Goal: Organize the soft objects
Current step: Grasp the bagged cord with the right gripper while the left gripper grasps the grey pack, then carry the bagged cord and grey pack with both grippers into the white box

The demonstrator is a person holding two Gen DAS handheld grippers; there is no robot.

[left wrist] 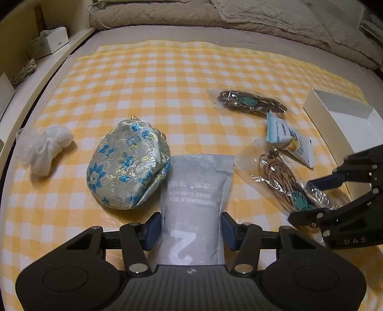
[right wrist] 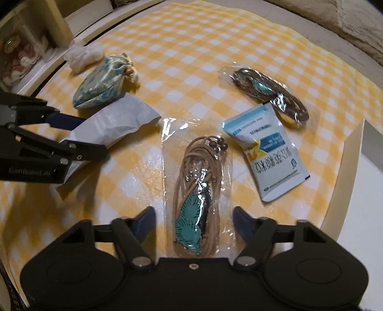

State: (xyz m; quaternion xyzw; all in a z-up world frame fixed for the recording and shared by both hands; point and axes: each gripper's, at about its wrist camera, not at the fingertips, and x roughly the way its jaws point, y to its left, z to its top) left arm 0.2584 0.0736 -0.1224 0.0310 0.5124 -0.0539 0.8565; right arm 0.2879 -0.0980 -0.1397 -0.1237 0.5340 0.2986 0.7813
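My left gripper (left wrist: 190,230) is shut on a grey disposable seat-cushion pouch (left wrist: 196,198), its blue pads pressing both sides; the pouch also shows in the right wrist view (right wrist: 115,124). A silver-blue brocade pouch (left wrist: 128,167) lies just left of it, and a white mesh puff (left wrist: 45,149) lies further left. My right gripper (right wrist: 194,223) is open, its fingers on either side of a clear bag holding a tan cord with a teal leaf pendant (right wrist: 198,198). A blue-white sachet (right wrist: 268,153) and a bagged brown cord (right wrist: 268,93) lie beyond.
Everything lies on a yellow checked blanket (left wrist: 155,79) on a bed. A white open box (left wrist: 340,119) stands at the right edge. Beige bedding (left wrist: 215,16) is piled at the back. A shelf with a tissue box (left wrist: 47,40) runs along the left.
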